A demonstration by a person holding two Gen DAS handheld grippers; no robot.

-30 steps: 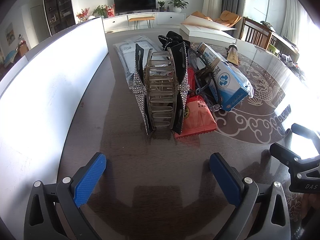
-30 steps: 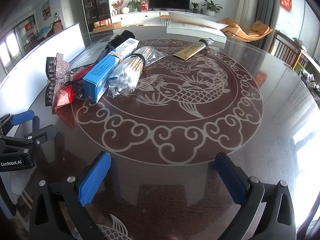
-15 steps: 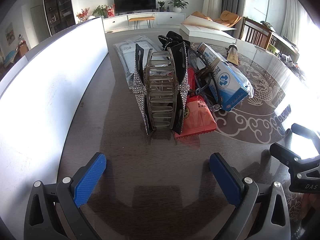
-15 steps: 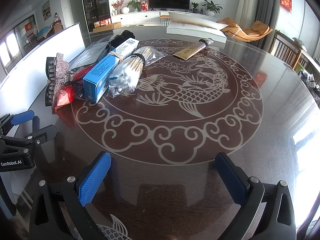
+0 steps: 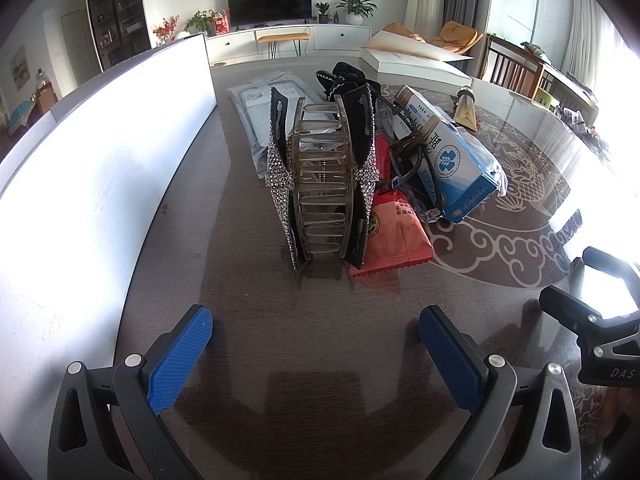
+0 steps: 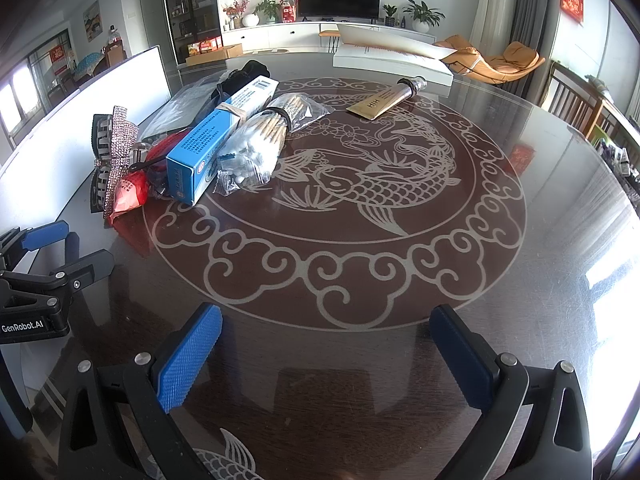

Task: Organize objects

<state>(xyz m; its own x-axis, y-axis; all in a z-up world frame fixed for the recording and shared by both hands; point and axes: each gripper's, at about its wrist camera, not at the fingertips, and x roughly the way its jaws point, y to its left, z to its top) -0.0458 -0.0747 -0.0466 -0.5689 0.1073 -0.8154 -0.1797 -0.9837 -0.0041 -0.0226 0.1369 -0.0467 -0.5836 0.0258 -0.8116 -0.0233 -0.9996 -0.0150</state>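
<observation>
where it stands upright, rhinestone hair claw (image 5: 323,178), clear teeth, black bow

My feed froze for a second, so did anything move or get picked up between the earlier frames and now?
Nothing visibly changed. Left gripper and right gripper hover open and empty over the table; the hair clip, blue box and gold tube lie where they were.

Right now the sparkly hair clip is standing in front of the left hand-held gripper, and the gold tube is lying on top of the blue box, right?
Not quite. The right wrist view shows the gold tube lying alone on the table, apart from the blue box. The sparkly hair clip does stand before the left hand-held gripper.
</observation>
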